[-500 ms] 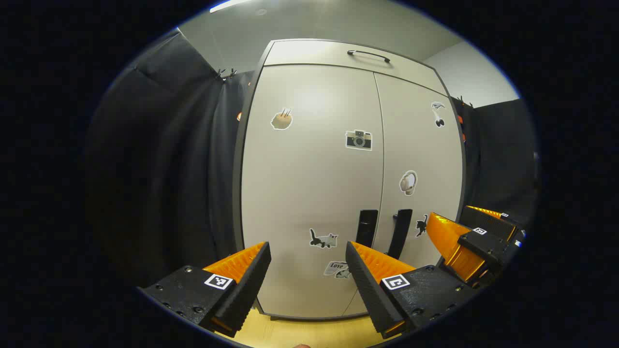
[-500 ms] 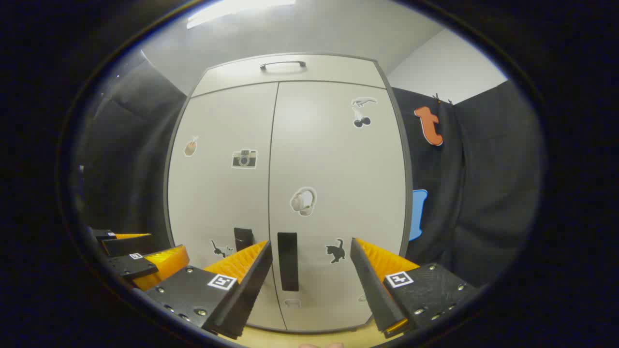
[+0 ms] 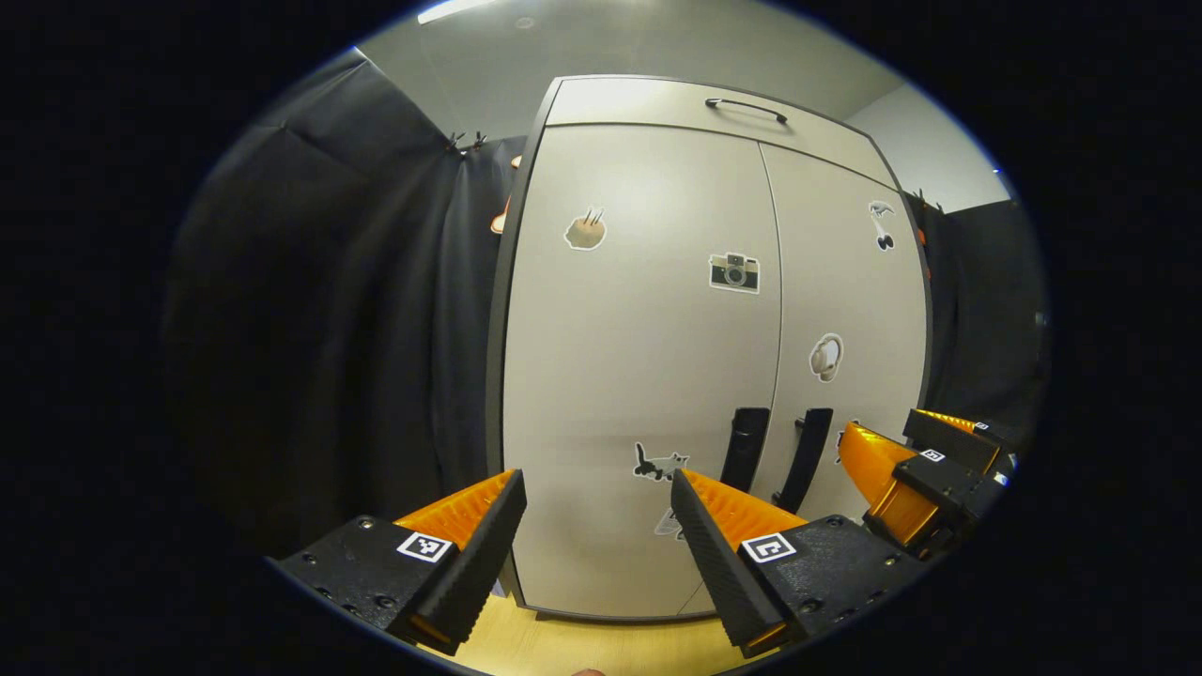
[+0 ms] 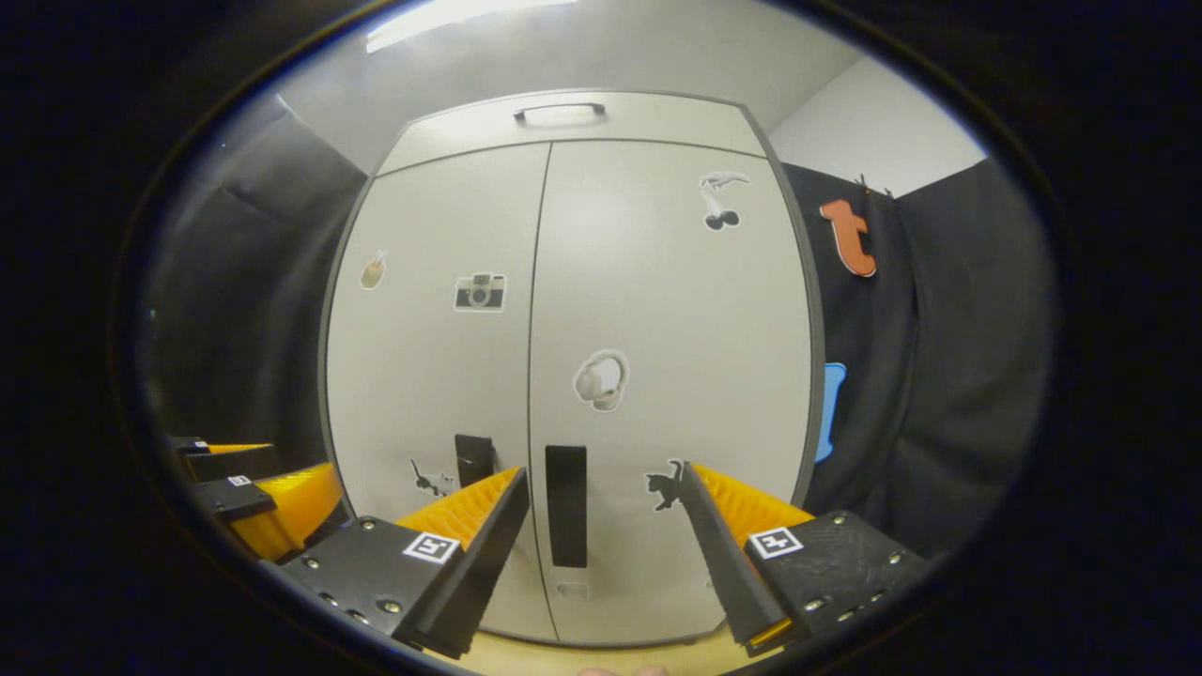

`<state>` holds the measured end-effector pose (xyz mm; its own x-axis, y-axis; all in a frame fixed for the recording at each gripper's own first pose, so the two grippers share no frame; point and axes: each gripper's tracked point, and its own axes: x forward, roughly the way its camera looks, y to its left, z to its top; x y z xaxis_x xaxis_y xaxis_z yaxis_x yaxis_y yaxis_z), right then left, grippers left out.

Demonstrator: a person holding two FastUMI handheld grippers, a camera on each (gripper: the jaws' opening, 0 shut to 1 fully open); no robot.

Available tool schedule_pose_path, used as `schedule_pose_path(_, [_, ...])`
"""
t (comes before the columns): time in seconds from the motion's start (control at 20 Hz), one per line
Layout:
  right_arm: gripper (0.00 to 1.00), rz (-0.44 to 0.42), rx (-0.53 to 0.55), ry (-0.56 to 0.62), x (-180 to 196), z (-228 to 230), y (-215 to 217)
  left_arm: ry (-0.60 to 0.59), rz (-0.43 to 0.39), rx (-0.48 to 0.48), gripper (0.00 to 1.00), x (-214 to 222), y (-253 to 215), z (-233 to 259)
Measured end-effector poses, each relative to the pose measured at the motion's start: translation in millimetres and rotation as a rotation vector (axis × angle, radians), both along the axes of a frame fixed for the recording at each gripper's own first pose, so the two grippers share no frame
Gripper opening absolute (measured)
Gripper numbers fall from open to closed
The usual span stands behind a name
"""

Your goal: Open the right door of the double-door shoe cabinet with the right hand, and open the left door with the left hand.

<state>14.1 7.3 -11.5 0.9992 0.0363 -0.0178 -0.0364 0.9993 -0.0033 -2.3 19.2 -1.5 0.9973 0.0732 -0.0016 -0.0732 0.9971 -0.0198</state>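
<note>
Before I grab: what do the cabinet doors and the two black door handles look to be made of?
Right door and left door: probably laminated board, smooth off-white satin, since each shows a soft, blurred light patch and no grain. Right door handle and left door handle: flat matte black bars without glints, so painted metal or plastic; I cannot tell which.

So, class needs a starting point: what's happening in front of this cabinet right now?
A person holds two grippers before a closed double-door shoe cabinet. The right gripper is open, with the right door's black handle framed between its fingers, not touching. The left gripper is open too, short of the left door's handle. Neither door has been opened yet.
</note>
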Motion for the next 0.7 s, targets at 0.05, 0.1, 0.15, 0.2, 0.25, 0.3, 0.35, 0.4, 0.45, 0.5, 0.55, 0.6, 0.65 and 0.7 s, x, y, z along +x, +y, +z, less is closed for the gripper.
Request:
schedule_pose_path(0.05, [0.94,0.003,0.003,0.002,0.6,-0.8,0.6,0.0,0.007,0.001,0.96,0.5,2.3,-0.2])
schedule_pose_path(0.1, [0.94,0.005,0.005,0.005,1.0,-1.4,1.1,-0.001,0.013,0.002,0.96,-0.2,4.1,0.6])
schedule_pose_path(0.15, [0.94,0.004,0.004,0.005,1.2,-1.7,0.5,-0.002,0.017,0.001,0.96,-1.5,6.0,0.6])
schedule_pose_path(0.2, [0.94,0.004,0.001,0.003,1.7,-1.6,0.7,-0.003,0.021,-0.001,0.96,-1.8,7.5,1.3])
schedule_pose_path(0.25, [0.94,0.002,-0.001,0.004,2.4,-2.7,0.3,-0.002,0.021,-0.003,0.96,-2.9,8.5,0.8])
schedule_pose_path(0.3, [0.96,0.002,-0.001,0.008,3.7,-4.1,0.9,0.0,0.022,-0.002,0.96,-3.8,9.4,0.5])
schedule_pose_path(0.35, [0.96,0.001,-0.003,0.012,5.8,-6.1,1.3,0.001,0.024,0.0,0.96,-5.1,10.4,0.3])
schedule_pose_path(0.4, [0.96,0.002,-0.004,0.015,8.2,-7.6,2.2,0.0,0.028,0.003,0.96,-6.5,12.2,1.1])
schedule_pose_path(0.45, [0.96,0.002,-0.007,0.016,11.5,-8.9,3.1,0.0,0.034,0.007,0.96,-8.1,14.7,1.3])
schedule_pose_path(0.5, [0.94,0.002,-0.011,0.018,15.7,-11.3,4.2,0.0,0.042,0.012,0.96,-10.1,17.8,2.0])
schedule_pose_path(0.55, [0.94,0.005,-0.015,0.029,20.8,-14.8,5.8,0.0,0.051,0.016,0.96,-12.0,21.8,2.5])
schedule_pose_path(0.6, [0.94,0.006,-0.018,0.041,25.9,-18.7,7.1,0.0,0.063,0.021,0.96,-13.7,26.7,3.1])
schedule_pose_path(0.65, [0.96,0.007,-0.021,0.054,31.5,-23.3,8.9,0.0,0.078,0.025,0.96,-16.0,32.5,3.2])
schedule_pose_path(0.7, [0.96,0.006,-0.026,0.068,35.9,-27.5,10.3,-0.001,0.093,0.028,0.96,-18.2,38.4,4.3])
